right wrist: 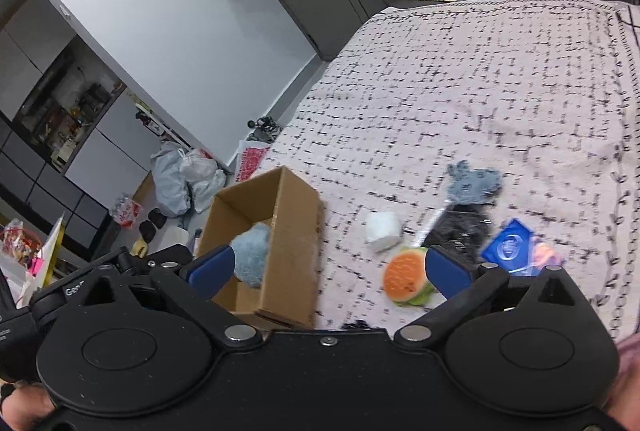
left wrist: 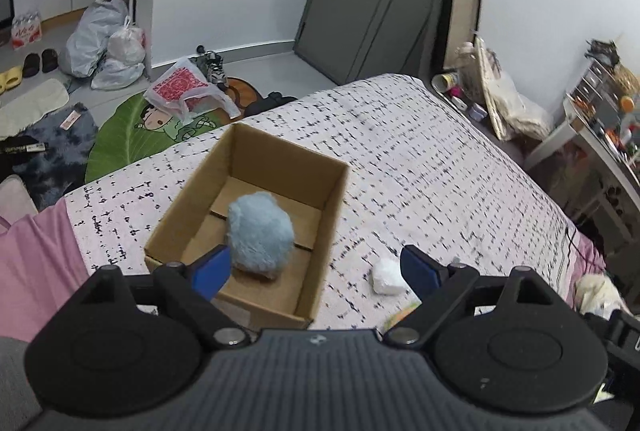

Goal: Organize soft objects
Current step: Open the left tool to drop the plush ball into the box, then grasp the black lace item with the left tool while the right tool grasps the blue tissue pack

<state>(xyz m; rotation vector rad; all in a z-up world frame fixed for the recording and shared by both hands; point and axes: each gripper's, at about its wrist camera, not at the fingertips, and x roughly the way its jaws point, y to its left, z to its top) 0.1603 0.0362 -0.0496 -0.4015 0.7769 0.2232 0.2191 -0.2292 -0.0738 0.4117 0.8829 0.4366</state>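
A fluffy blue plush ball (left wrist: 260, 235) is lying inside the open cardboard box (left wrist: 180, 209) sitting on the patterned bedspread (left wrist: 420, 159). The left gripper (left wrist: 316, 269) is hovering over the box with jaws spread, holding nothing. The right gripper (right wrist: 328, 271) is likewise gaping empty (its view is blurred). A white soft block (right wrist: 382, 231) and a burger-shaped toy (right wrist: 406, 277) are resting just beside the box, near a grey knitted piece (right wrist: 474, 183).
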